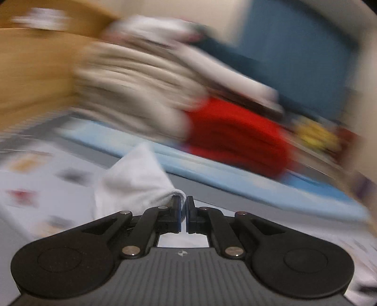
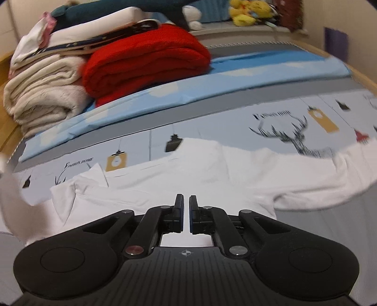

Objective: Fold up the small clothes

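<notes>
A small white long-sleeved shirt (image 2: 212, 169) lies spread on the printed bed sheet (image 2: 271, 113), one sleeve reaching to the right. My right gripper (image 2: 186, 202) hovers just above the shirt's near edge, its jaws almost closed with a thin gap and nothing between them. My left gripper (image 1: 183, 202) is shut on a bunched part of the white shirt (image 1: 134, 179) and holds it raised above the sheet. The left wrist view is heavily blurred by motion. The lifted white cloth also shows at the left edge of the right wrist view (image 2: 11, 200).
A folded red blanket (image 2: 146, 61) and a folded cream blanket (image 2: 44, 94) are stacked at the back left on a light blue cover (image 2: 271, 66). More folded linen and yellow plush toys (image 2: 247, 10) sit behind them. A wooden bed frame (image 1: 33, 77) borders the left.
</notes>
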A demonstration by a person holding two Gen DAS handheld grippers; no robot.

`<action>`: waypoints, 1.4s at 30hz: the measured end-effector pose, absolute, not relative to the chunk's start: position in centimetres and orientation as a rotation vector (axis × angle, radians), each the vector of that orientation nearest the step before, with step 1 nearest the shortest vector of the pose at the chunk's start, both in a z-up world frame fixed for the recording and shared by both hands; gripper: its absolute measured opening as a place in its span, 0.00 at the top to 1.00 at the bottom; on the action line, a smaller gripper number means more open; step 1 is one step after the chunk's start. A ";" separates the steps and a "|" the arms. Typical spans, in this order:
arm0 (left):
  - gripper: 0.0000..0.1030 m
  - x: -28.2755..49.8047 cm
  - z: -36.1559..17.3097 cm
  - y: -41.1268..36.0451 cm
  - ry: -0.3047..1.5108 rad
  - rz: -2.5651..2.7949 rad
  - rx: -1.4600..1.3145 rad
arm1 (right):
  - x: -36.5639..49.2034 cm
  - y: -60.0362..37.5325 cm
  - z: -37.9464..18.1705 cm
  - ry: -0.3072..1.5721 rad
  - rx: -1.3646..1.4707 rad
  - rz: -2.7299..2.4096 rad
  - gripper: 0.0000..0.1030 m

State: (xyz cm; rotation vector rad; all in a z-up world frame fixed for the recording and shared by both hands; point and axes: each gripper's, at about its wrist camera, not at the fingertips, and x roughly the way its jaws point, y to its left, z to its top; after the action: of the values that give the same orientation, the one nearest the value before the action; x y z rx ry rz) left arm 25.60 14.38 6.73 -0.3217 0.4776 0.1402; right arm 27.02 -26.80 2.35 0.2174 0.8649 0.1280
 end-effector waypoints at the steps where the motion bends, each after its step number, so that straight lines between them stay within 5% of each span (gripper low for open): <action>1: 0.87 26.2 6.1 11.1 0.545 0.007 -0.336 | 26.9 -27.3 2.2 0.872 0.243 0.115 0.95; 2: 0.72 26.8 5.2 8.6 0.624 -0.120 -0.358 | 26.8 -27.7 2.1 0.878 0.260 0.103 0.95; 3: 0.68 27.0 4.2 6.7 0.688 -0.199 -0.370 | 26.8 -28.1 1.9 0.884 0.276 0.093 0.95; 12: 0.66 24.9 5.8 9.1 0.783 0.243 -0.419 | 27.7 -30.0 0.3 0.958 0.405 0.087 0.95; 16: 0.50 23.6 5.2 10.4 0.713 0.273 -0.424 | 28.9 -29.0 -0.8 0.988 0.444 0.104 0.95; 24: 0.51 28.0 1.9 13.5 0.834 0.314 -0.352 | 31.9 -27.4 -6.1 1.138 0.610 0.123 0.84; 28: 0.51 29.3 1.3 15.3 0.861 0.329 -0.370 | 33.3 -25.7 -7.8 1.159 0.590 0.116 0.68; 35: 0.50 30.6 1.4 19.8 0.852 0.398 -0.419 | 35.3 -23.3 -10.7 1.219 0.587 0.134 0.67; 36: 0.50 30.7 1.3 20.1 0.854 0.405 -0.428 | 35.6 -22.9 -10.7 1.208 0.567 0.142 0.70; 38: 0.50 30.8 1.3 20.6 0.853 0.413 -0.438 | 35.8 -22.4 -10.3 1.169 0.527 0.157 0.96; 42: 0.50 31.0 1.5 20.7 0.848 0.401 -0.422 | 35.0 -23.7 -6.0 0.948 0.514 0.152 0.98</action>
State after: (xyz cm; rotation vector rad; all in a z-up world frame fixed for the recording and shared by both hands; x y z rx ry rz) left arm 31.03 20.72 1.49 -0.4221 0.8478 0.4013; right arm 35.04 -23.73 -5.97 0.5139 0.9483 0.1525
